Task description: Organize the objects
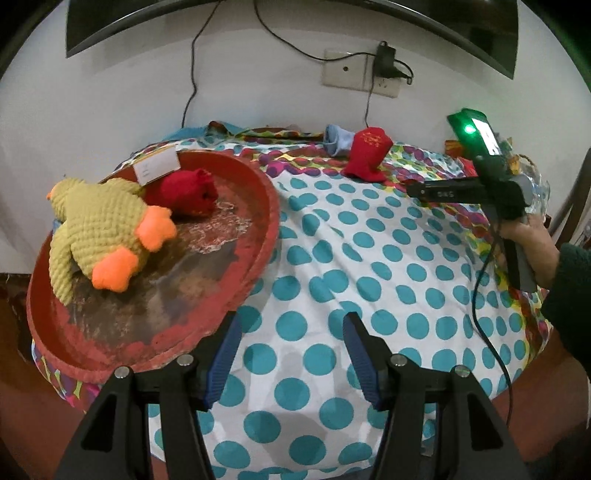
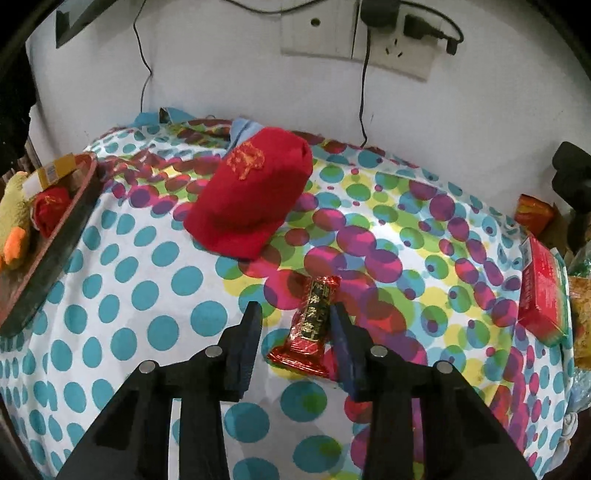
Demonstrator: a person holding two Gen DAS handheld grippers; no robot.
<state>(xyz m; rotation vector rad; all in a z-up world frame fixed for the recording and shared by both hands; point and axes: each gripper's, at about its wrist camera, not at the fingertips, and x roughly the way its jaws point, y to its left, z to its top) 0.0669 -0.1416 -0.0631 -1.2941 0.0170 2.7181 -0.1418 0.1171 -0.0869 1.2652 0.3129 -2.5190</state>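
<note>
A round red tray (image 1: 258, 177) at the table's left holds a yellow knitted duck (image 1: 99, 225), a rolled red sock (image 1: 184, 194) and a small yellow-white box (image 1: 157, 164). My left gripper (image 1: 291, 332) is open and empty, low over the dotted cloth beside the tray's near rim. A second rolled red sock (image 2: 251, 195) lies mid-table; it also shows in the left wrist view (image 1: 365, 153). A red foil snack bar (image 2: 310, 328) lies between my right gripper's fingers. The right gripper (image 2: 295, 317) is open around it, the right finger close to the wrapper.
A light blue sock (image 1: 336, 142) lies behind the red sock near the wall. A red box (image 2: 543, 295) and snack packets (image 2: 533, 214) sit at the table's right edge. Cables hang from a wall socket (image 2: 354, 33). The right gripper's body (image 1: 495, 184) shows in the left view.
</note>
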